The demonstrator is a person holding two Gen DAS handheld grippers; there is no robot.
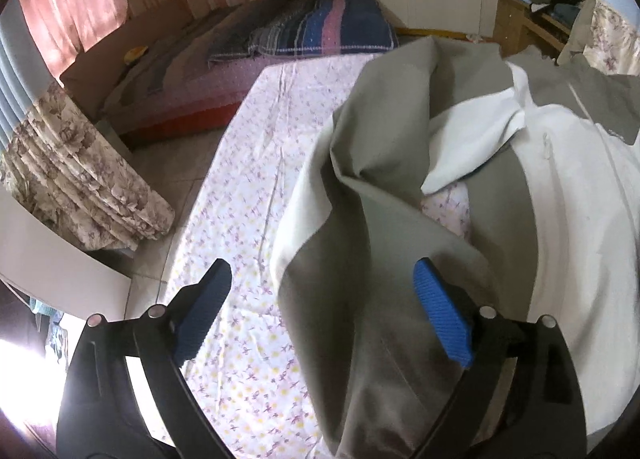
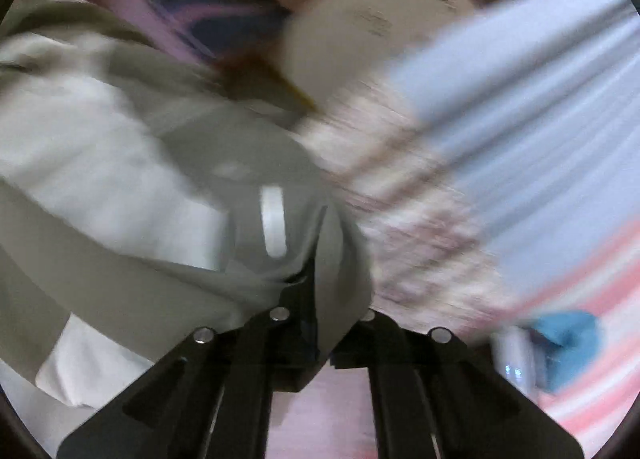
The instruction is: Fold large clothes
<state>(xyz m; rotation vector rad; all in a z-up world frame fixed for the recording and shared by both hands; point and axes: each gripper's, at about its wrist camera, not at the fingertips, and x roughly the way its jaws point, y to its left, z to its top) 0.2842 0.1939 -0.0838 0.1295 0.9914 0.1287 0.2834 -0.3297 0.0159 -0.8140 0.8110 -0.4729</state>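
Your right gripper (image 2: 320, 279) pinches the grey-and-white garment (image 1: 380, 219), which lies bunched on the floral sheet (image 1: 248, 179); your left gripper (image 1: 320, 299) gapes wide over it. Tugging one-handed could drag it askew.

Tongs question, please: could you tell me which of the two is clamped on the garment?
The right tongs: grey fabric of the grey-and-white garment is pinched between closed fingers. The left tongs gape wide, blue pads apart, holding nothing.

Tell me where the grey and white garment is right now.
In the left wrist view, the grey and white garment lies crumpled on the floral sheet, right of centre, under the open left gripper.
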